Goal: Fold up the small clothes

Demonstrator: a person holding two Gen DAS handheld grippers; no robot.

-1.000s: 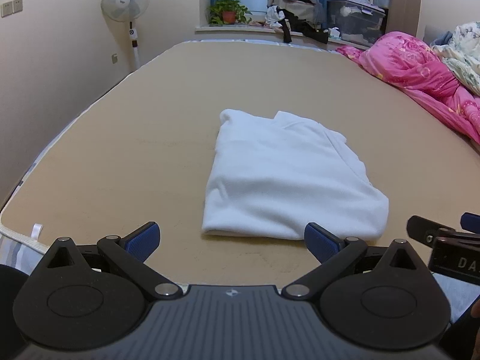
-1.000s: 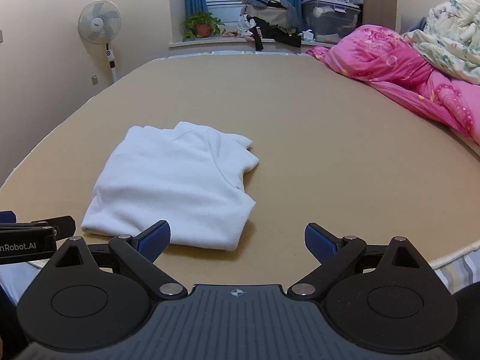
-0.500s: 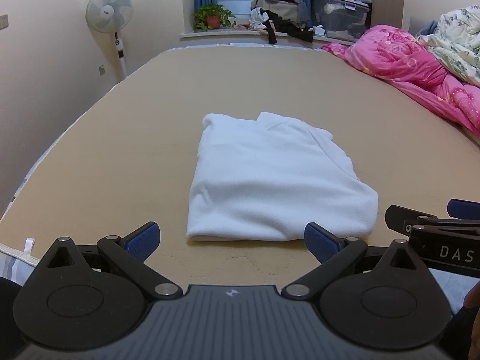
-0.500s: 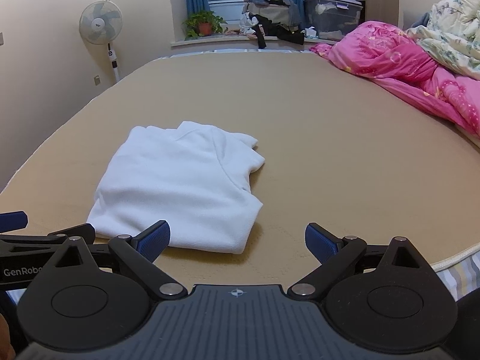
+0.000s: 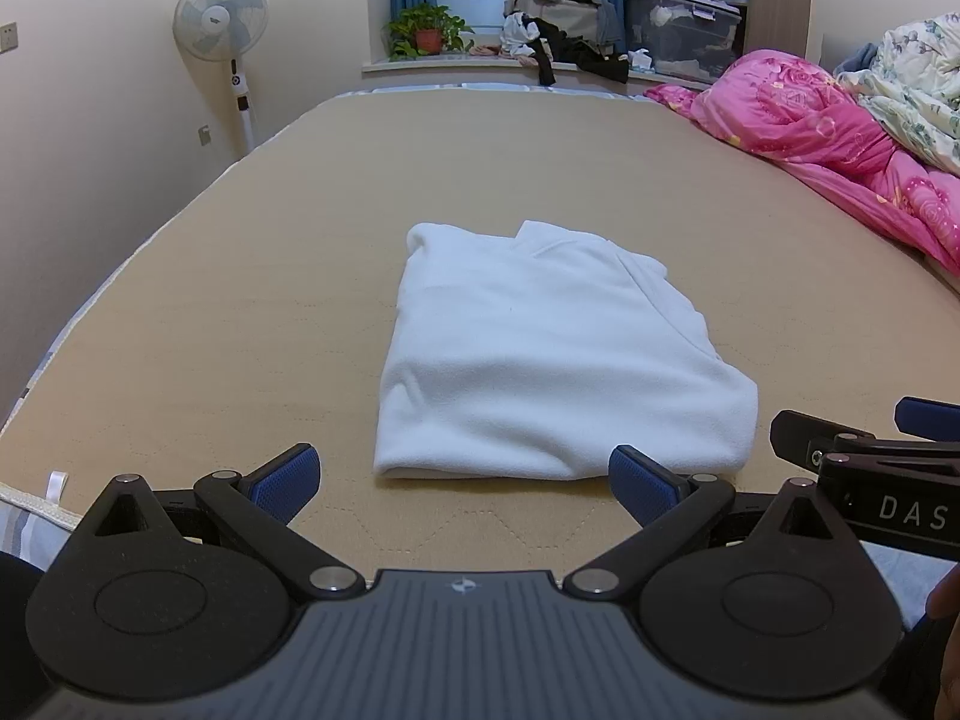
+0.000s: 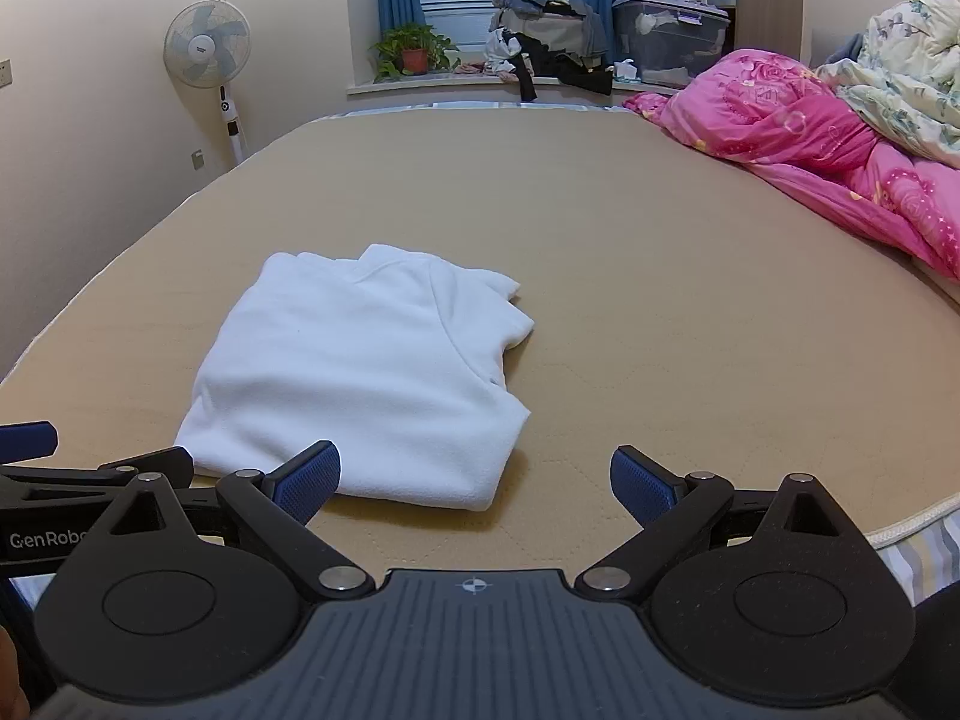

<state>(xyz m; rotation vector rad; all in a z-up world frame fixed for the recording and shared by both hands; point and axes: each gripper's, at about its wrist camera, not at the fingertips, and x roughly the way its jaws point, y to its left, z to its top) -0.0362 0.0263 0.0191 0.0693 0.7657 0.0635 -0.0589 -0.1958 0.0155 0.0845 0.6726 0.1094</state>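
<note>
A white fleece garment [image 5: 552,360] lies folded into a compact rectangle on the tan bed [image 5: 300,240]. My left gripper [image 5: 462,480] hovers open just short of its near edge, nothing between the blue pads. The same folded garment [image 6: 372,366] sits left of centre in the right wrist view. My right gripper [image 6: 474,483] is open and empty near the garment's near right corner. Each gripper shows at the edge of the other's view: the right gripper [image 5: 870,450] and the left gripper [image 6: 90,468].
A pink quilt [image 5: 828,138] and a floral duvet [image 5: 912,78] are piled along the bed's right side. A standing fan [image 5: 222,30] is at the left wall. A potted plant [image 5: 426,33], heaped clothes and a storage box fill the far windowsill. The bed's near edge [image 6: 900,531] is close.
Both grippers drew back slightly and shifted; the garment lies unchanged. The other gripper's fingers now show more in each view.
</note>
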